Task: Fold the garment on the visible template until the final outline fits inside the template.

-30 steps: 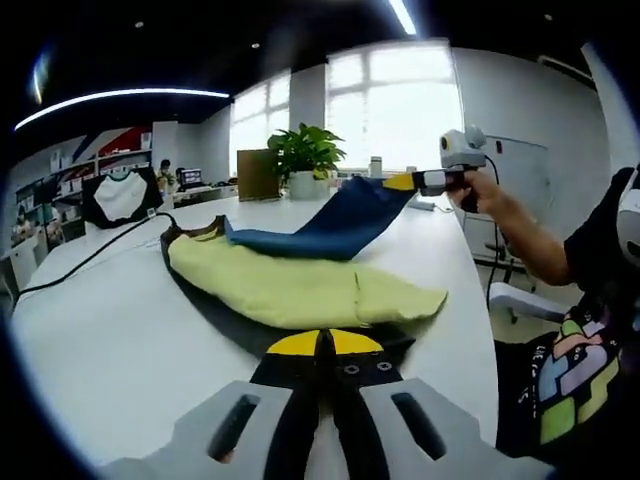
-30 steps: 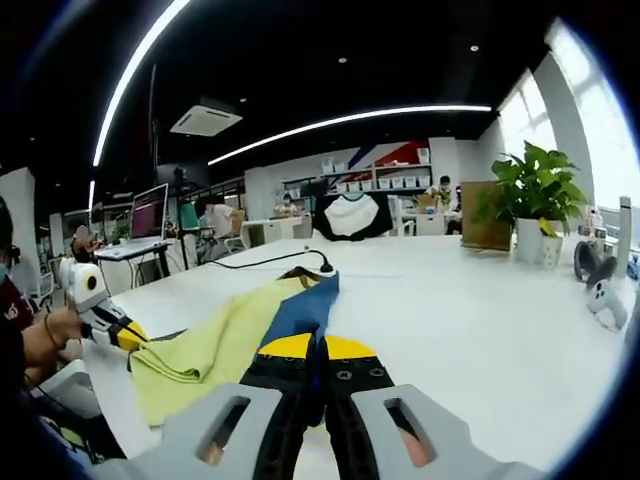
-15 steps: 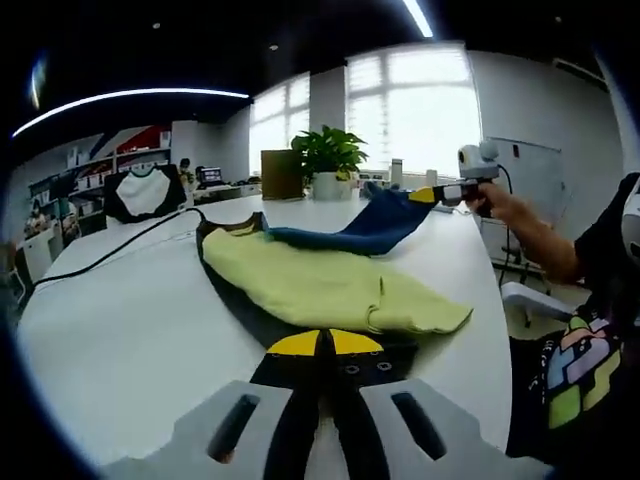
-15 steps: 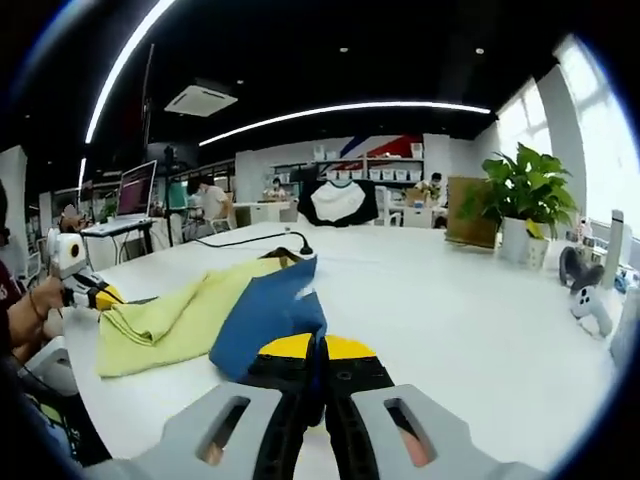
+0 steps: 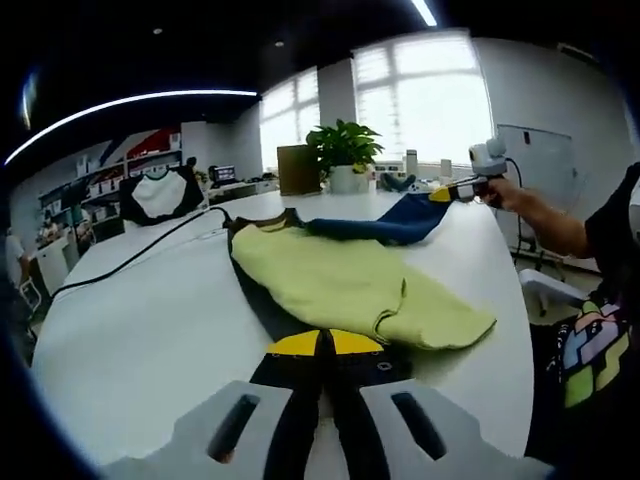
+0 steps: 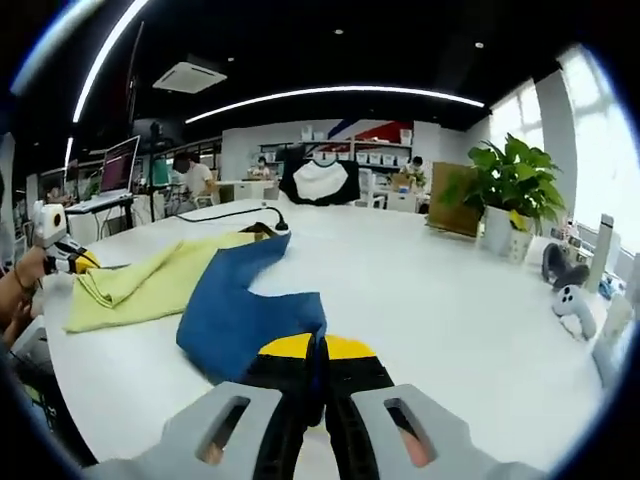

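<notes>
Now pinching the garment's blue part [image 6: 245,315] tight with the right claw [image 6: 317,352], lower and flatter on the white bench [image 6: 440,300] than before. Clamped too with the left claw [image 5: 325,350], on the yellow part [image 5: 340,285] over the dark template [image 5: 262,305].

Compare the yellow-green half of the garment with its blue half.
The yellow-green cloth half lies nearer the left gripper; the blue cloth half is pinched by the right gripper. The yellow-green half is doubled over at its near edge; the blue half is stretched out. Both rest on the white table.
</notes>
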Demonstrator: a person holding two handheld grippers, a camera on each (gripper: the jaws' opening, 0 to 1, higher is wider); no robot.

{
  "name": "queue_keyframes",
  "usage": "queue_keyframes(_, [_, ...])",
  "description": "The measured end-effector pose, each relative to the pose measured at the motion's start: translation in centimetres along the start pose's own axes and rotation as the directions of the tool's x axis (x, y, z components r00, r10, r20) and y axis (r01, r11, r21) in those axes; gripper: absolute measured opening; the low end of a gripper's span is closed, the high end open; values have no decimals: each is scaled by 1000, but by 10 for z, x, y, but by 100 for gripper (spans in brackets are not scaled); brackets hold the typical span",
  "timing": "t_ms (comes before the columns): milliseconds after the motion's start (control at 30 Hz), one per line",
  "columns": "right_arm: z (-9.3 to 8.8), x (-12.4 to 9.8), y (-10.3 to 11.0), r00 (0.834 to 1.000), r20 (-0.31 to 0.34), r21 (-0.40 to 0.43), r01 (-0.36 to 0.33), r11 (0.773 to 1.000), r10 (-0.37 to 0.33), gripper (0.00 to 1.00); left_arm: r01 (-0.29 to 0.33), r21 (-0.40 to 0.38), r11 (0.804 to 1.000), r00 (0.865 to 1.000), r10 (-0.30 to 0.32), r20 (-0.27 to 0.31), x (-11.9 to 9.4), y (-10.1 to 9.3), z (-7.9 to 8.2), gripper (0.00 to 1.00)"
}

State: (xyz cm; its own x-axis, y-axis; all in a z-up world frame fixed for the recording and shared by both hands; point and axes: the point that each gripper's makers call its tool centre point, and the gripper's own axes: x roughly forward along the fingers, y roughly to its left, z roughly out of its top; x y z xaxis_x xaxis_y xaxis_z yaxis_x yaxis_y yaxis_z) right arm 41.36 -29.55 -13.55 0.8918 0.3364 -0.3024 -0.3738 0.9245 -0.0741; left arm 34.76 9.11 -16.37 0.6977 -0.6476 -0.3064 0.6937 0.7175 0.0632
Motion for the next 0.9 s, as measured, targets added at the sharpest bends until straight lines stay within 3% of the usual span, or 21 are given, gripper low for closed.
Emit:
queue_keyframes(200, [7,-3,-10,1000,2,-19,18,1000,-18,0,-46,-8,999,999,46,-7,-8,20,-4,1])
queue_keyframes(300, [-2,3,-7,998,-58,-92,2,996,-7,0,-60,-3,998,998,60,-18,-9,27,-6,1])
queue_keyframes(567, [-4,2,-26,996,-76,-97,30,995,-37,0,-98,14,995,994,98,-37,-18,45,-5,1])
queue_keyframes(633, [-7,2,-35,995,-85,-73,37,997,-43,0,-107,23,994,993,108,-50,-20,51,-7,1])
queue_keyframes(733, [-8,2,-46,997,-76,63,36,997,-31,0,-121,20,992,991,122,-57,-21,59,-9,1])
queue_keyframes(833, [-11,3,-61,993,-97,23,68,997,-66,0,-137,22,990,988,138,-62,-23,66,-9,1])
queue_keyframes(900, [-12,4,-67,993,-102,45,67,997,-62,0,-140,24,990,988,142,-65,-24,70,-9,1])
